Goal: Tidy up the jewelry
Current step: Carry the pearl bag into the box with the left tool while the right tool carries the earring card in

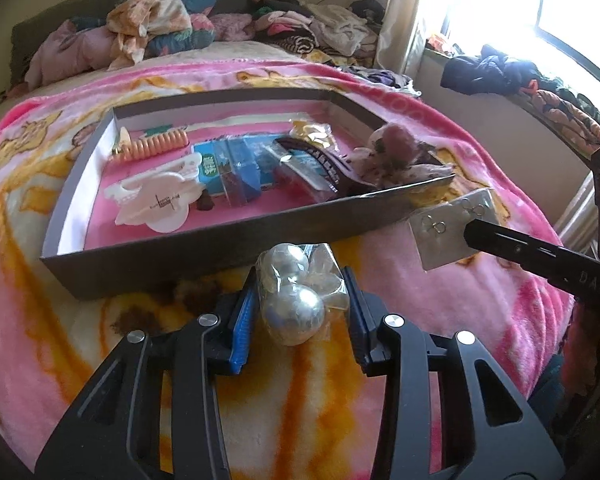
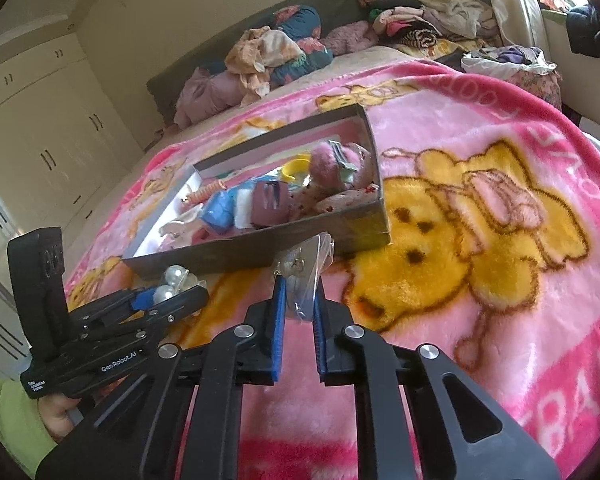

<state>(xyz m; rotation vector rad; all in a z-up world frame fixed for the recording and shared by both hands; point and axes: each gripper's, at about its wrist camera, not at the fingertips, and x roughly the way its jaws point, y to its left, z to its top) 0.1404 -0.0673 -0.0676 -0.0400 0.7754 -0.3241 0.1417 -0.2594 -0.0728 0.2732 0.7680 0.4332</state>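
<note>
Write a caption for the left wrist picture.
Left gripper holds bagged pearl earrings before the jewelry box.

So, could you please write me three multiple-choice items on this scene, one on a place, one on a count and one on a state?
1. Where does the white hair claw clip lie?
A. inside the grey box
B. on the blanket beside the box
C. on the windowsill

2. How many large pearl beads show in the clear packet at the left gripper?
A. one
B. two
C. five

3. What does the right gripper hold?
A. nothing, its jaws wide open
B. the orange comb
C. a clear earring packet

Answers: 1 A, the clip sits within the box walls; 2 B, two round beads show; 3 C, the packet sits pinched between the blue pads.
</note>
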